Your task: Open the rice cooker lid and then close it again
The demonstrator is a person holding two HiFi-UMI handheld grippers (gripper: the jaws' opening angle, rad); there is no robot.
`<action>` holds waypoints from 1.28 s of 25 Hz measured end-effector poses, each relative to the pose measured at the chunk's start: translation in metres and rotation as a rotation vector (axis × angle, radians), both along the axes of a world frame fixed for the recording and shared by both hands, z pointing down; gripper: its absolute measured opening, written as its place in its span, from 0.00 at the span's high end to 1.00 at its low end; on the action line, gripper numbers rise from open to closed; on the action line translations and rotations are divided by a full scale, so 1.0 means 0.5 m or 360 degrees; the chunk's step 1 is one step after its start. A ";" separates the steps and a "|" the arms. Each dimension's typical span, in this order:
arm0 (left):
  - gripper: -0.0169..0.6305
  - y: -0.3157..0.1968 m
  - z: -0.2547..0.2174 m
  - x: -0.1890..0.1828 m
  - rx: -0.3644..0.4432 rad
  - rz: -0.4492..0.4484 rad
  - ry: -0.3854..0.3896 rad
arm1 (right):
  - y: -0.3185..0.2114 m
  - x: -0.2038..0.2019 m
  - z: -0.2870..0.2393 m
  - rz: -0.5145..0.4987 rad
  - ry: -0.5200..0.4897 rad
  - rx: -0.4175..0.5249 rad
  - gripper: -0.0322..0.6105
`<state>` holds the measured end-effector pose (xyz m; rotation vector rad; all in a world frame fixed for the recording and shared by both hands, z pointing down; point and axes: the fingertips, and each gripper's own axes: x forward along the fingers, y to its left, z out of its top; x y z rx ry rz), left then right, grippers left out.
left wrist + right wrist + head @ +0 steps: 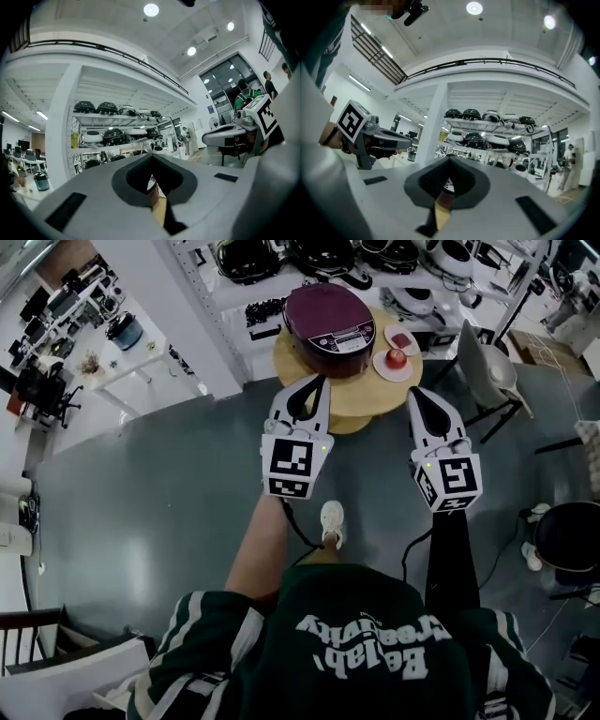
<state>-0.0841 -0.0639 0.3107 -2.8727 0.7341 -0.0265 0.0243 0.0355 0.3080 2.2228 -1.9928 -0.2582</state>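
Rice cooker (328, 326) sits on a round wooden table (349, 399), straight ahead of the left gripper (320, 381) and ahead and to the left of the right gripper (415, 393). Dark maroon body, lid down flat. The control panel (350, 339) faces back toward the grippers, angled a little to the right gripper's side. Front-to-back axis runs away from the grippers, hinge side far.

Both grippers are held side by side, apart from each other, off the cooker. Tips aim forward at the table, marker cubes toward the person. The left tip is over the table's near edge, close to the cooker's front. The right tip is just short of the table's edge.

Left gripper view: jaws together at the tips (151, 156), nothing clamped. Right gripper view: the same, tips (449, 160) meet, empty.

Both forearms are stretched forward and down from the body.

A plate with a red fruit (396, 359) is just ahead of the right gripper, beside the cooker. Shelving (281, 282) lies beyond the table.
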 end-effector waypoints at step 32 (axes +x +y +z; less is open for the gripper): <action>0.98 -0.452 0.097 0.242 -0.0172 -0.0114 0.0021 | -0.530 0.197 0.084 -0.0283 0.0076 -0.0306 0.94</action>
